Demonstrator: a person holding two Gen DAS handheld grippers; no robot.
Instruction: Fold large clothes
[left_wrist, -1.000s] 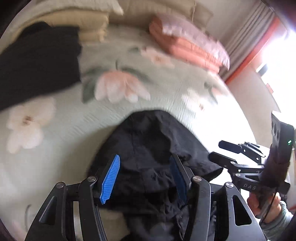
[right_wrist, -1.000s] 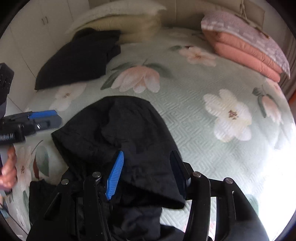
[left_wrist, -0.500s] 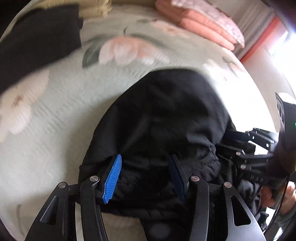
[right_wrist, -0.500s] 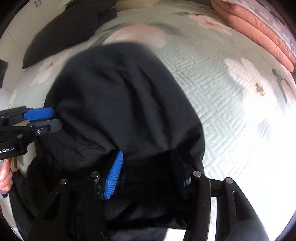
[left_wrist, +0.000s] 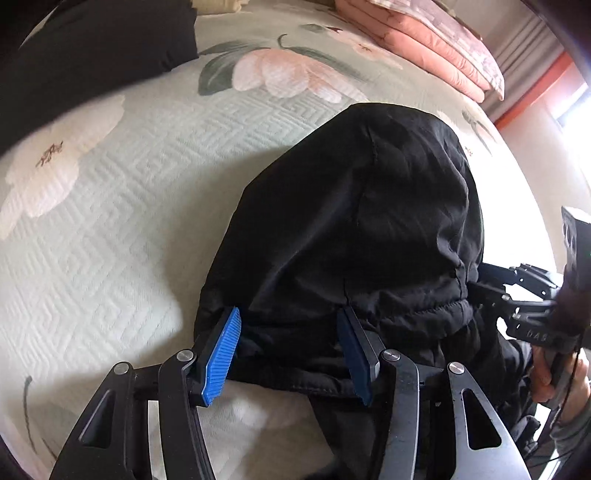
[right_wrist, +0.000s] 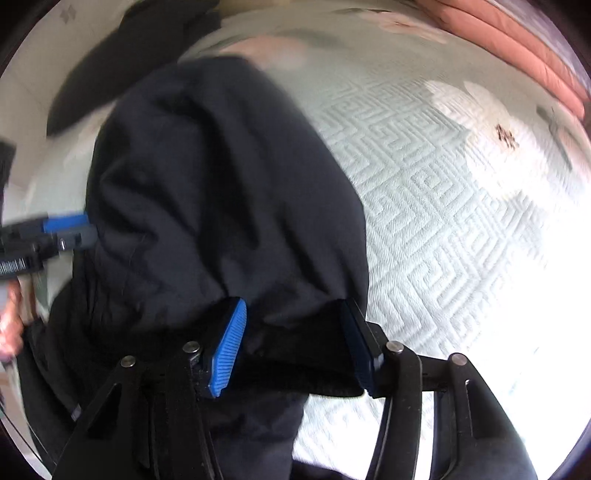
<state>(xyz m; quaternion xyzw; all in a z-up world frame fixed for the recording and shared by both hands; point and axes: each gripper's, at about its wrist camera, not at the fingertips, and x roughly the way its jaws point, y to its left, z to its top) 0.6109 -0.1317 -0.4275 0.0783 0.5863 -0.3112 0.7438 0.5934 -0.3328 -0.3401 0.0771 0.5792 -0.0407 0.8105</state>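
A large black hooded jacket (left_wrist: 354, 229) lies on the floral bedspread (left_wrist: 110, 206), its hood spread flat ahead of both grippers. My left gripper (left_wrist: 291, 350) is open, its blue pads straddling the hood's base seam from the left side. My right gripper (right_wrist: 295, 347) is open too, its pads astride the jacket (right_wrist: 207, 192) at the hood's right edge. The right gripper shows at the right of the left wrist view (left_wrist: 524, 299); the left gripper shows at the left of the right wrist view (right_wrist: 55, 232).
A folded black garment (left_wrist: 85, 55) lies at the far left of the bed. Pink folded bedding (left_wrist: 424, 40) is stacked at the far right by the curtain. Bare bedspread (right_wrist: 461, 221) lies right of the jacket.
Both grippers have moved forward and down onto the jacket, from hovering above it to straddling the hood's base. The jaws have stayed open.
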